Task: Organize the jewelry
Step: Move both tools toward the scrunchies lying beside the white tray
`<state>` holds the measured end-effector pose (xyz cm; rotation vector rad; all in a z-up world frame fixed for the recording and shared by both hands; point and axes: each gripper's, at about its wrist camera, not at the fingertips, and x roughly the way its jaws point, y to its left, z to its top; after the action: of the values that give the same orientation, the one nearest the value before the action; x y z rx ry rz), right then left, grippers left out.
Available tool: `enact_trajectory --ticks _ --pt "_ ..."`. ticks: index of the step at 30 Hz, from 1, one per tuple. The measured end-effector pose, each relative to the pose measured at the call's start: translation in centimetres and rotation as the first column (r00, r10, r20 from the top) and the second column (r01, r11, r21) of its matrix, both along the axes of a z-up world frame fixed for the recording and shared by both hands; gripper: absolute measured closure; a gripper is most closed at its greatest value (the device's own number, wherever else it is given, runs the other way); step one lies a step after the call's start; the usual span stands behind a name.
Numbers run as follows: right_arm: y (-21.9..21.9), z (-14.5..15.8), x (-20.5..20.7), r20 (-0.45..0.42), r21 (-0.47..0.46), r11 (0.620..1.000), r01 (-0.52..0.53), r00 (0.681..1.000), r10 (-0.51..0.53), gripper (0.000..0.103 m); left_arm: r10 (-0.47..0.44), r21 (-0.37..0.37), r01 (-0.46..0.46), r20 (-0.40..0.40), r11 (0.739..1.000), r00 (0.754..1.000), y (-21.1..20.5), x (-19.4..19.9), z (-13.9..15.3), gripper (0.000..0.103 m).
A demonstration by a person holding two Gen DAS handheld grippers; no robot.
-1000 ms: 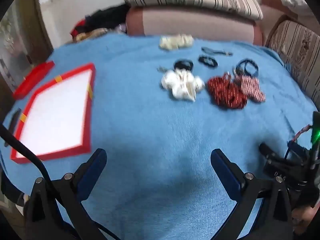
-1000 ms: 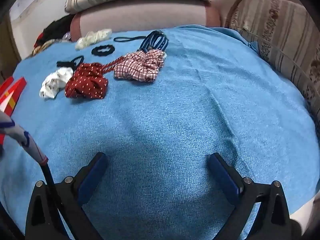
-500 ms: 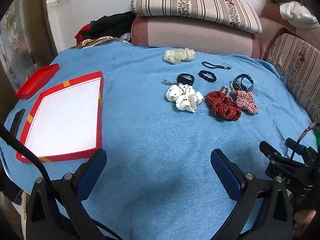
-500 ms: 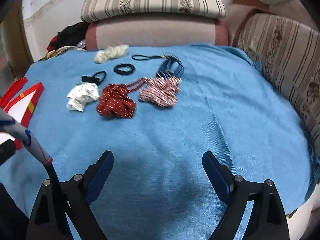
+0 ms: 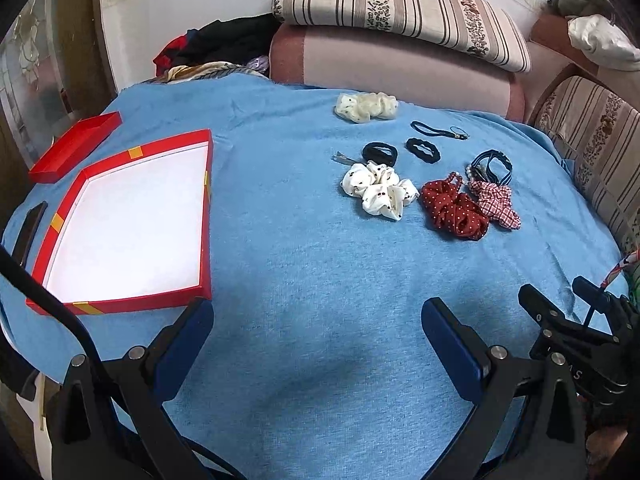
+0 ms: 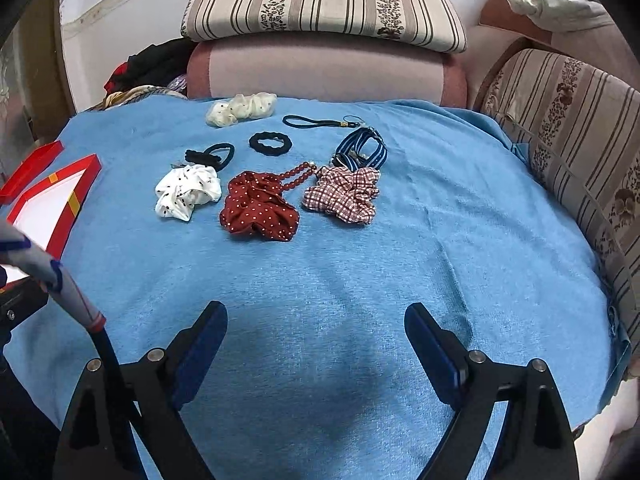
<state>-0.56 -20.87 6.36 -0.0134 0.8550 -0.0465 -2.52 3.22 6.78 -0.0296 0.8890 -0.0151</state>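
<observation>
Hair accessories lie on a blue cloth [image 5: 304,264]: a white dotted scrunchie [image 5: 378,192] [image 6: 186,192], a dark red dotted scrunchie [image 5: 454,210] [image 6: 260,210], a checked scrunchie [image 5: 496,202] [image 6: 346,194], a cream scrunchie [image 5: 366,107] [image 6: 242,108], two black hair ties [image 5: 379,153] [image 6: 271,144], a striped blue band [image 6: 362,146] and a thin cord [image 6: 316,122]. An open red box [image 5: 206,220] with white lining sits left. My left gripper [image 5: 316,332] is open and empty over the near cloth. My right gripper [image 6: 316,334] is open and empty too, well short of the scrunchies.
A red lid [image 5: 74,146] lies beyond the box at the far left. A striped cushion [image 6: 320,4] and sofa back [image 6: 324,70] border the far side, a striped armrest [image 6: 576,128] the right. Clothes [image 5: 224,46] are piled at the back left.
Both grippers have pulled back and tilted up, so the scrunchies and box look farther away and more of the sofa shows. Both stayed open.
</observation>
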Motion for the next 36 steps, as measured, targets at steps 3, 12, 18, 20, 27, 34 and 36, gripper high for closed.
enact_trajectory --ticks 3,12,18,20,27,34,36 --pt "0.2 -0.1 0.0 -0.005 0.006 1.0 -0.001 1.0 0.001 0.01 0.001 -0.001 -0.001 -0.006 1.0 1.0 0.2 0.1 -0.2 0.0" --pt "-0.2 -0.3 0.1 -0.013 0.012 1.0 0.009 1.0 -0.009 0.01 0.079 0.112 -0.08 0.012 0.991 0.997 2.8 2.2 -1.2 0.0" --pt "-0.3 -0.5 0.2 -0.021 0.024 1.0 0.01 1.0 -0.01 0.01 0.146 0.109 -0.137 -0.087 0.985 0.985 7.1 5.1 -3.7 0.019" --pt "-0.1 -0.6 0.2 -0.023 0.022 1.0 0.008 1.0 -0.008 0.01 0.135 0.115 -0.12 -0.132 0.986 0.982 7.5 5.5 -4.5 0.047" --pt "-0.3 -0.5 0.3 -0.024 0.03 0.999 0.014 1.0 -0.013 0.01 0.157 0.119 -0.139 -0.16 0.983 0.975 9.0 4.7 -4.4 0.073" --pt "-0.4 -1.1 0.6 -0.039 0.057 0.998 0.014 0.999 -0.012 0.01 0.153 0.101 -0.139 -0.153 0.985 0.976 10.3 2.0 -3.1 0.073" --pt "-0.4 -1.2 0.7 -0.037 0.063 0.998 0.008 0.999 -0.005 0.01 0.139 0.061 -0.132 -0.126 0.989 0.982 10.2 1.3 -2.1 0.073"
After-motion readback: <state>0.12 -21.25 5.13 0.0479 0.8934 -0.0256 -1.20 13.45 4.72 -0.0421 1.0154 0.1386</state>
